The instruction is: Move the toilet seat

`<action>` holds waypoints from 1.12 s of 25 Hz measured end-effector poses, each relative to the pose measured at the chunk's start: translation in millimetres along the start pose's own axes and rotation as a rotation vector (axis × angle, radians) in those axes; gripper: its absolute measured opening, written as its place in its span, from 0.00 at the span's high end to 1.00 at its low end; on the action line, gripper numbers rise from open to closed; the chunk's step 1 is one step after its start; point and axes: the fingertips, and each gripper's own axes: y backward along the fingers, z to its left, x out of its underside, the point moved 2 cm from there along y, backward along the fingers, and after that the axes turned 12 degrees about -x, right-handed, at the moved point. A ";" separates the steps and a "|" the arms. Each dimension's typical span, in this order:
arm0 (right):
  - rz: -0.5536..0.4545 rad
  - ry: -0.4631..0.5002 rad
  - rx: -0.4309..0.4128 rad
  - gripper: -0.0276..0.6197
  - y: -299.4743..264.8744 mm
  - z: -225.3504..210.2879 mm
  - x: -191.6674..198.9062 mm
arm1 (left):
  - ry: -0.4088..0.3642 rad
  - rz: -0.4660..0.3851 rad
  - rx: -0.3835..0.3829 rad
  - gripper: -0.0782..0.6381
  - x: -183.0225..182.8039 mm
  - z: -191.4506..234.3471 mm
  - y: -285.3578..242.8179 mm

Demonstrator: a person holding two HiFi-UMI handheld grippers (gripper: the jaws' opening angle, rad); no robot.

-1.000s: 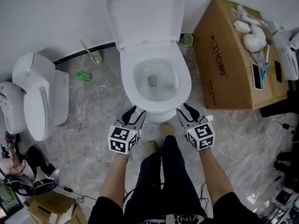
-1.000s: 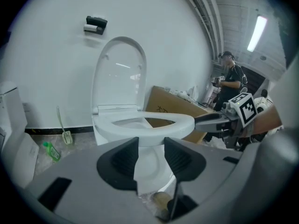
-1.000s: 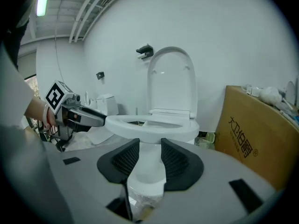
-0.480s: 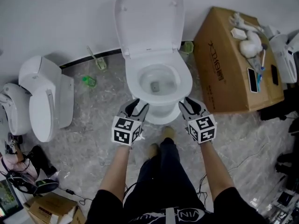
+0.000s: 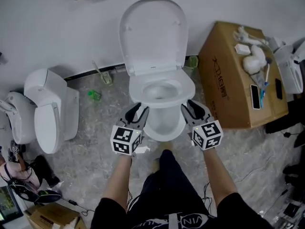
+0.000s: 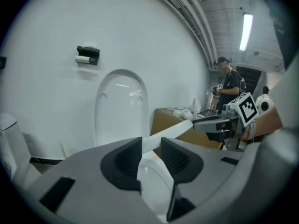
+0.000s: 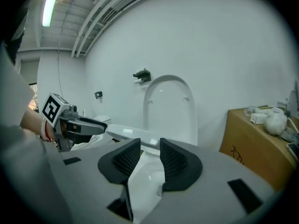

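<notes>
The white toilet seat (image 5: 138, 97) is tilted up off the bowl (image 5: 164, 125), below the upright lid (image 5: 153, 35). My left gripper (image 5: 138, 109) holds the seat's front left rim. Its jaws are closing, and in the left gripper view the seat rim (image 6: 177, 130) fills the gap of the left gripper (image 6: 150, 148). My right gripper (image 5: 190, 106) grips the front right rim. In the right gripper view the seat (image 7: 131, 133) runs between the pads of the right gripper (image 7: 149, 150). Each gripper view also shows the other gripper across the seat.
A cardboard box (image 5: 233, 75) with small items on top stands right of the toilet. A second white toilet (image 5: 47, 109) lies on the floor at left. A brush (image 5: 106, 76) leans by the wall. A person (image 6: 231, 85) stands far off. My legs are just in front of the bowl.
Both grippers have closed onto the seat's front rim. The seat has come up off the bowl. The head view has shifted back a little.
</notes>
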 end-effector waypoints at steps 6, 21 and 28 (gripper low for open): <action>-0.061 0.014 -0.012 0.77 -17.2 -20.1 -44.6 | 0.037 -0.072 -0.047 0.79 -42.8 13.3 -16.0; -0.111 0.073 -0.002 0.88 -60.3 -72.2 -120.7 | 0.115 -0.157 -0.136 0.81 -117.8 51.9 -63.8; -0.127 0.088 -0.020 0.90 -81.3 -94.7 -147.9 | 0.102 -0.184 -0.162 0.81 -144.5 68.4 -87.3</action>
